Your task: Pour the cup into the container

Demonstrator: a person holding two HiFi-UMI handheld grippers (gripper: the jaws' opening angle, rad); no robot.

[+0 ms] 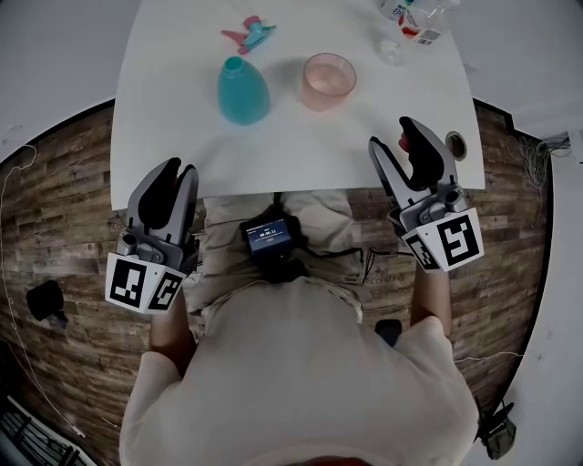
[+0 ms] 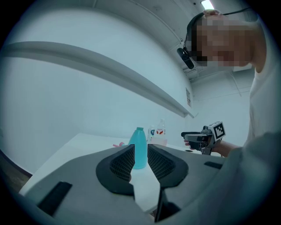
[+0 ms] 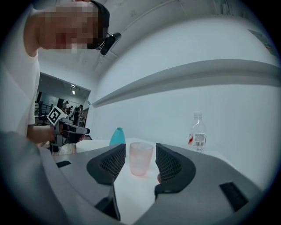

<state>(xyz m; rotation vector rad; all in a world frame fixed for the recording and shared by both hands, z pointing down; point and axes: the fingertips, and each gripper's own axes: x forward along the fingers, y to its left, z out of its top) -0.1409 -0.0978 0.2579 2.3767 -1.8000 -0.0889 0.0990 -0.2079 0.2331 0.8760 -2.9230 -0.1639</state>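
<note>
A teal bottle-shaped container (image 1: 243, 91) with no cap stands on the white table (image 1: 301, 155), left of centre. A translucent pink cup (image 1: 328, 80) stands upright just to its right. My left gripper (image 1: 179, 167) hovers at the table's near left edge, open by a narrow gap and holding nothing; the left gripper view shows the teal container (image 2: 139, 137) far off through that gap. My right gripper (image 1: 393, 132) hovers over the near right edge, open and empty. The right gripper view frames the pink cup (image 3: 140, 159) between its jaws from a distance, apart from them.
A pink and teal sprayer head (image 1: 248, 35) lies at the table's far side. A clear water bottle (image 1: 421, 20) and a small clear cap (image 1: 391, 50) sit at the far right. Wood-pattern floor (image 1: 64, 182) surrounds the table.
</note>
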